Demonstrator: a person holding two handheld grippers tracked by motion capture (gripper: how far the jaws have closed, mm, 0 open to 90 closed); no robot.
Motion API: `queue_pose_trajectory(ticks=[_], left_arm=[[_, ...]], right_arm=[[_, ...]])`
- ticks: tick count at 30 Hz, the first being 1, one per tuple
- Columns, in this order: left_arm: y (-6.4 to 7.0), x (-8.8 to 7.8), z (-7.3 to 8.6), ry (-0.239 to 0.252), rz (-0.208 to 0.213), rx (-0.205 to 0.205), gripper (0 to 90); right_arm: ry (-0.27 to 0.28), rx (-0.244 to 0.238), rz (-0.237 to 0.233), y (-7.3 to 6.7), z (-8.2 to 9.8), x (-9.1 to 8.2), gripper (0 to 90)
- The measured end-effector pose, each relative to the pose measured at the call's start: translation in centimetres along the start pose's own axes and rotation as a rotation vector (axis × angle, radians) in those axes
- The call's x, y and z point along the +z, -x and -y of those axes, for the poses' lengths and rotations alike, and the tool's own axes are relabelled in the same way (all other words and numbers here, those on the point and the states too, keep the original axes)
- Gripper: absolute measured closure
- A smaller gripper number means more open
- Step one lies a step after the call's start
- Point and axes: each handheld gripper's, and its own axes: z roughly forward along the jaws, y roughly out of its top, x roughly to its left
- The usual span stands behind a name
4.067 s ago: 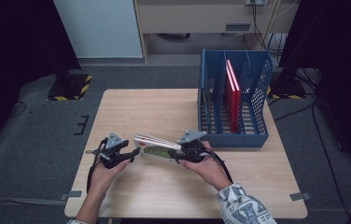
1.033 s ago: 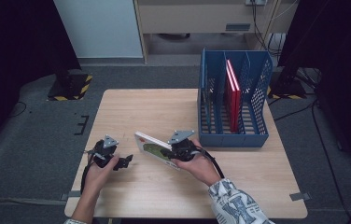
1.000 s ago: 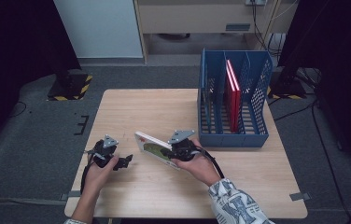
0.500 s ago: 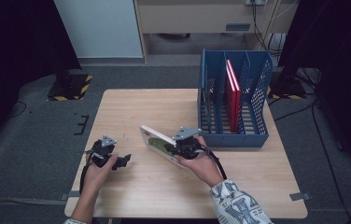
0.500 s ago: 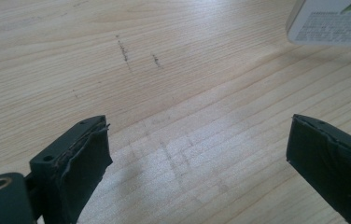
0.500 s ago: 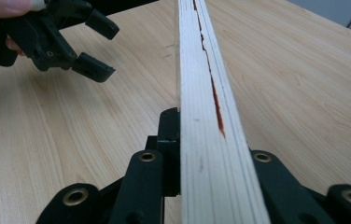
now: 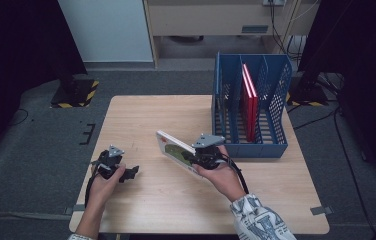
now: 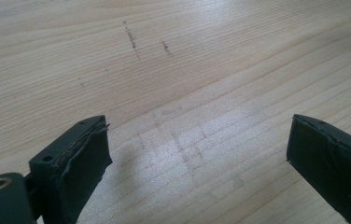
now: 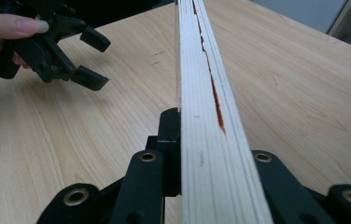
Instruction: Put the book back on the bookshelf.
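Note:
My right gripper point(image 7: 192, 157) is shut on a thin book point(image 7: 175, 150) with a white, green and red cover, held above the table point(image 7: 141, 115) and tilted up on its long edge. In the right gripper view the book's page edge point(image 9: 206, 93) runs straight away from the jaws, which clamp it at both sides. My left gripper point(image 7: 128, 172) rests low at the table's front left, open, with bare wood between its jaws point(image 8: 197, 158). It also appears apart from the book at the upper left of the right gripper view point(image 9: 87, 58).
A blue slotted file rack point(image 7: 250, 146) stands at the table's right rear, with red books point(image 7: 248, 100) upright in a middle slot and free slots on either side. The table's front edge lies close behind both hands.
The right hand has lifted the book slightly and tipped it from nearly flat to steeply tilted, shifting a little right. The left gripper, earlier at the book's left end, has drawn back and stays still.

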Motion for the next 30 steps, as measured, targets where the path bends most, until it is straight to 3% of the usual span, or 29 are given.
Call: queue_pose_trajectory(ticks=[5, 20, 24, 30], left_arm=[[0.2, 0.2, 0.0, 0.002, 0.004, 0.029, 5.5], [0.3, 0.6, 0.2, -0.023, 0.007, 0.050, 4.3], [0.4, 0.8, 0.4, -0.028, 0.029, 0.026, 3.5], [0.4, 1.0, 0.5, -0.032, 0.032, 0.026, 3.3]], right_arm=[[0.003, 0.006, 0.005, -0.1, 0.2, -0.7, 75.6], [0.025, 0.013, 0.019, 0.5, 0.7, -3.0, 75.6], [0.028, 0.009, 0.023, 0.5, 1.0, -4.0, 75.6], [0.031, 0.023, 0.030, 0.7, 1.8, -5.0, 75.6]])
